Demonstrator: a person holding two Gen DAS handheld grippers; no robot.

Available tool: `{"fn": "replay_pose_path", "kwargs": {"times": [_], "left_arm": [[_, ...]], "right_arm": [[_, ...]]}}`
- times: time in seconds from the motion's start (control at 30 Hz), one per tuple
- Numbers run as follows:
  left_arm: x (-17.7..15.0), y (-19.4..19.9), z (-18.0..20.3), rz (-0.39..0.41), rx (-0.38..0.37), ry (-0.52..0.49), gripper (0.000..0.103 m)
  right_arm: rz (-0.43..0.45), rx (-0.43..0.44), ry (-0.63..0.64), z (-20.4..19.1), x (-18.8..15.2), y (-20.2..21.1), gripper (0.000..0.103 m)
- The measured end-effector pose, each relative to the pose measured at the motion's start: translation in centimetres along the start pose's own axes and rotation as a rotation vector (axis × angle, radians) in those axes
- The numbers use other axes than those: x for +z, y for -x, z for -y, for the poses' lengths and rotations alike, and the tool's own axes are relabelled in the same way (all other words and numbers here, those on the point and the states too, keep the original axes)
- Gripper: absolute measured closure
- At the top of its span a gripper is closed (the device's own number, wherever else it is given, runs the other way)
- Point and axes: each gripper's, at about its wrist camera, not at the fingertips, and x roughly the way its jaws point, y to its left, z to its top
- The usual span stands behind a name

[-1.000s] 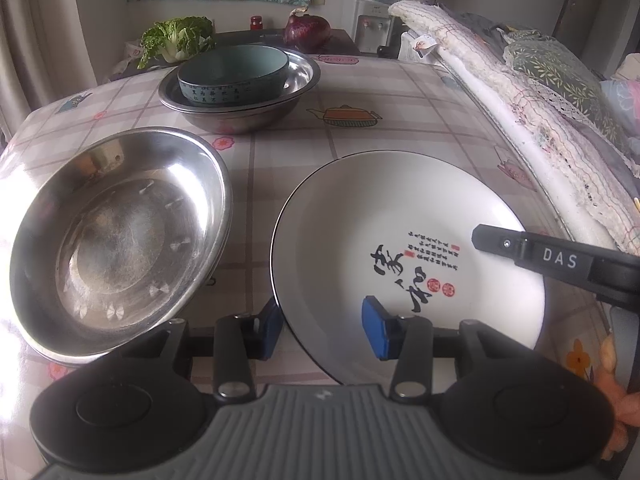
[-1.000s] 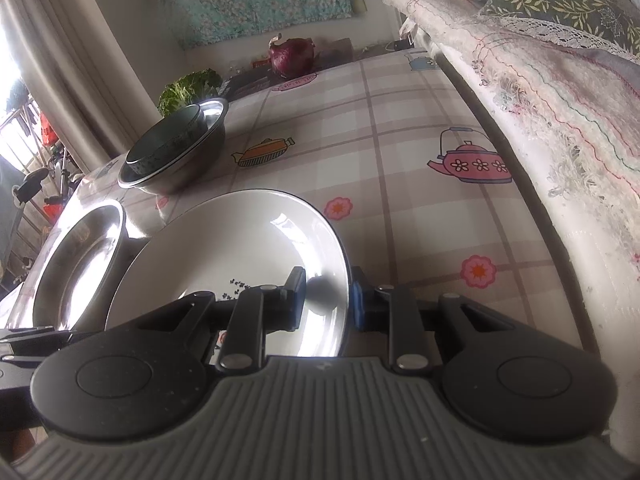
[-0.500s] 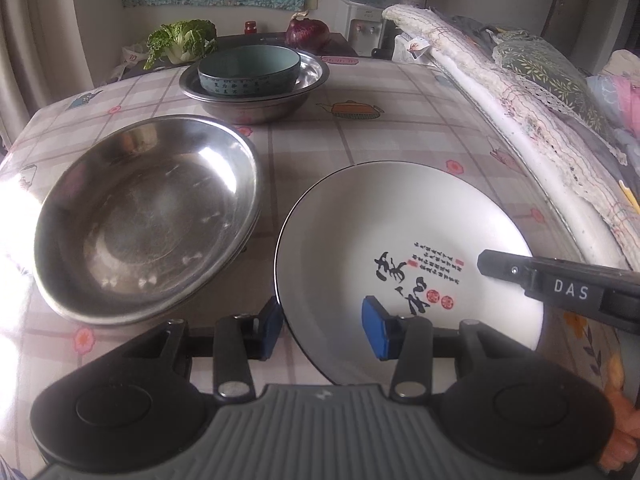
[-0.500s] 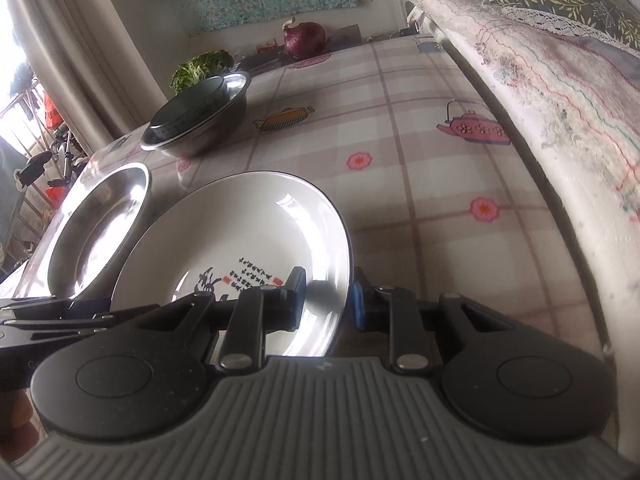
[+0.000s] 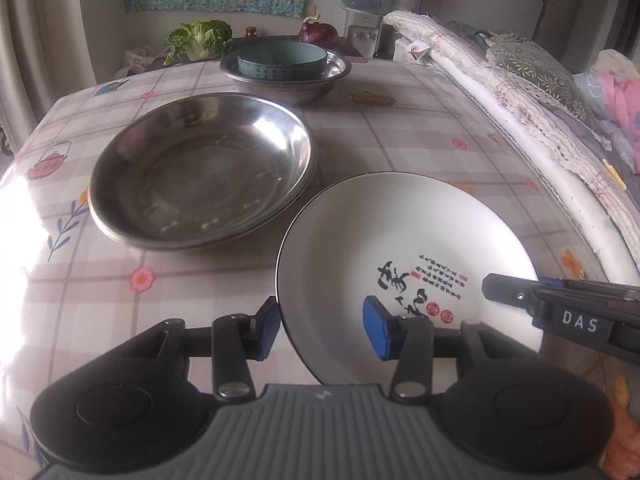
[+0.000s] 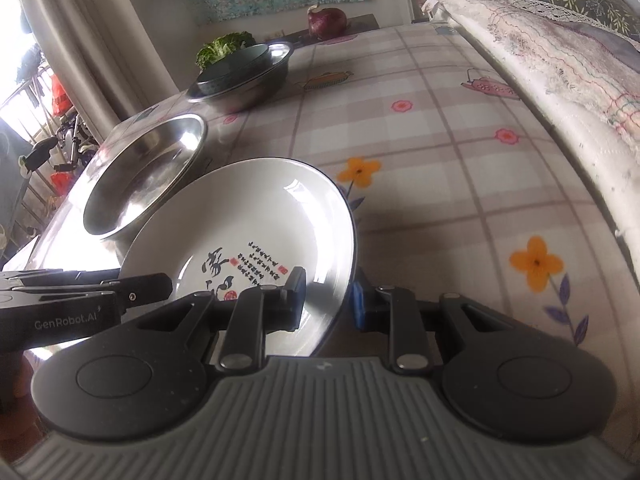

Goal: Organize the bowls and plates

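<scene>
We hold the white plate [image 5: 404,248] between both grippers, above the checked, flower-printed worktop [image 5: 400,128]. Our left gripper [image 5: 322,326] has its jaws spread wide, straddling the plate's near-left rim: one blue pad sits outside the dark edge, the other over the plate's inner face beside the black calligraphy. We cannot tell whether either pad actually touches the rim.

Our right gripper [image 6: 328,300] has its jaws drawn close around the plate's right rim, one finger inside the dish and one outside, gripping it. In the right wrist view the plate [image 6: 248,240] looks tilted, its right edge raised off the cloth.

Just beside the plate, to its left and further from us, the shallow steel basin [image 5: 200,168] rests on the worktop; the two look close, though contact is unclear. At the far end a teal bowl [image 5: 280,60] sits nested inside a steel bowl [image 5: 288,80]. Behind them lie a leafy cabbage [image 5: 200,38] and a red onion [image 5: 318,32].
</scene>
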Motion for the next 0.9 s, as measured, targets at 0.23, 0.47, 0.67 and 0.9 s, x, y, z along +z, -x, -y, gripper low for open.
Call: {"fn": "replay_pose_path", "kwargs": {"times": [0.23,0.47,0.67,0.9], "left_arm": [[-1.5,1.2,-1.9,0.012,-0.046,0.028,0.054],[-1.7,1.0,-2.4,0.015,-0.115,0.048,0.034],[-2.0,0.2,-3.3,-0.006,-0.151,0.082,0.016],[-2.0,-0.1,-4.4,-0.002,-0.188,0.11,0.0]], "right_arm": [[0.006,0.04,-0.05,-1.0,-1.8,0.9,0.076],[-0.002,0.162,-0.168,-0.2,-1.6,0.7,0.031],[0.006,0.196,-0.15,-1.0,-1.8,0.5,0.001],[0.042,0.214,-0.198,-0.4,-2.2,0.6,0.001]]}}
